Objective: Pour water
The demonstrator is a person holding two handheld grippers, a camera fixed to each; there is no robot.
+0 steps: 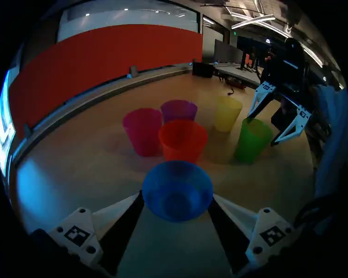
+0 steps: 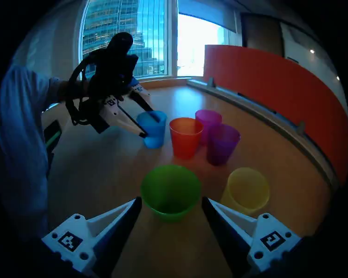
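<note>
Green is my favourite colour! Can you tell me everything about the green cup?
The green cup is see-through plastic, wider at the rim, with no handle. It stands upright on the wooden table, and looks empty. It sits right between the fingers of the right tongs; whether they squeeze it, I can't tell. A yellow cup stands beside it, apart.

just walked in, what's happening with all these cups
A person holds a gripper in each hand over a wooden table. The left gripper has its fingers against the sides of the blue cup, and the right gripper appears to grip the green cup the same way. Both cups are upright; nothing is tilted for pouring yet. The orange cup, pink cup, purple cup and yellow cup stand untouched nearby.
</note>
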